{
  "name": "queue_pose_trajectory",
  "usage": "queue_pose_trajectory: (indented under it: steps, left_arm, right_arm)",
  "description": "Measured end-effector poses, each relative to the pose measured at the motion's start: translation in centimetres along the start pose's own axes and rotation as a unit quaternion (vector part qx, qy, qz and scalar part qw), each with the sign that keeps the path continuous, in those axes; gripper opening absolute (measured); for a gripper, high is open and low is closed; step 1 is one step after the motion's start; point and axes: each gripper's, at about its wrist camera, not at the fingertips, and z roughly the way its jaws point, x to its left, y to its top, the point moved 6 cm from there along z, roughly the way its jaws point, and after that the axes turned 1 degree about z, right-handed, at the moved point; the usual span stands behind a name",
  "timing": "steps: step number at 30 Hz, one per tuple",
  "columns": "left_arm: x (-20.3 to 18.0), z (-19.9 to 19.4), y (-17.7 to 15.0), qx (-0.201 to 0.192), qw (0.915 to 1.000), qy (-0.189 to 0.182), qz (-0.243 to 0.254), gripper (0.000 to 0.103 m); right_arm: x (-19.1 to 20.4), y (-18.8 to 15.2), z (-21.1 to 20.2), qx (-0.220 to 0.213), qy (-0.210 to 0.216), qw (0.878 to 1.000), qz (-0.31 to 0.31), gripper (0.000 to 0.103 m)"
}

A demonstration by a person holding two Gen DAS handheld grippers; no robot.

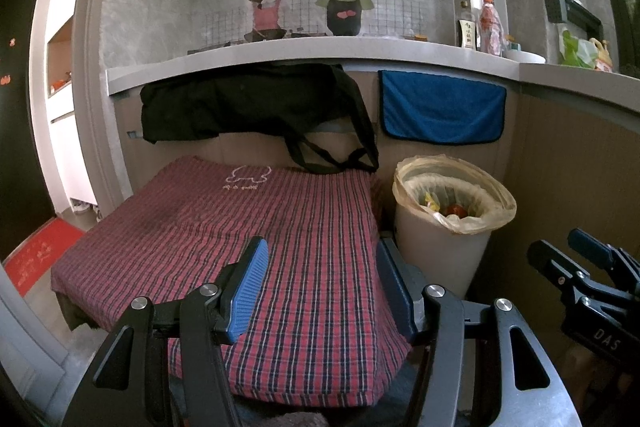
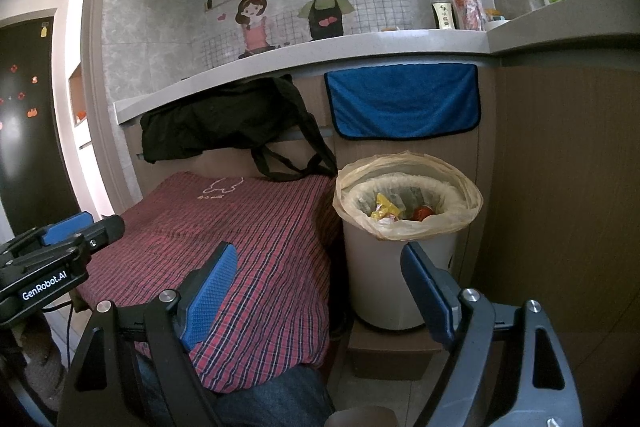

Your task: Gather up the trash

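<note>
A white trash bin [image 1: 436,251] [image 2: 384,275] with a yellowish plastic liner [image 2: 408,187] stands on the floor against the wooden cabinet, right of a low surface under a red plaid cloth [image 1: 248,235] [image 2: 240,239]. Inside the bin lie a yellow wrapper [image 2: 382,207] and a red round item [image 2: 422,213] [image 1: 456,209]. My left gripper [image 1: 320,279] hovers open over the plaid cloth, nothing between its blue pads. My right gripper [image 2: 320,283] is open too, empty, in front of the bin. Each gripper shows at the other view's edge: the right gripper [image 1: 580,259], the left gripper [image 2: 76,227].
A black bag [image 1: 248,107] and a blue towel [image 1: 442,107] hang from the counter edge [image 1: 280,55] above. Bottles [image 1: 490,27] and a white bowl [image 1: 524,57] stand on the counter. A red mat [image 1: 40,259] lies on the floor at left. The cabinet wall [image 2: 560,187] closes the right side.
</note>
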Motion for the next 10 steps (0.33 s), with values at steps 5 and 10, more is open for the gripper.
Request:
queue_pose_trajectory:
  steps: [5, 10]
  left_arm:
    - [-0.32, -0.02, -0.33, 0.002, 1.0, -0.005, 0.0, 0.057]
    - [-0.12, 0.11, -0.25, 0.002, 1.0, -0.009, 0.0, 0.057]
  right_arm:
    - [0.05, -0.03, -0.04, 0.001, 0.0, 1.0, 0.0, 0.082]
    - [0.13, -0.09, -0.02, 0.002, -0.002, 1.0, 0.003, 0.082]
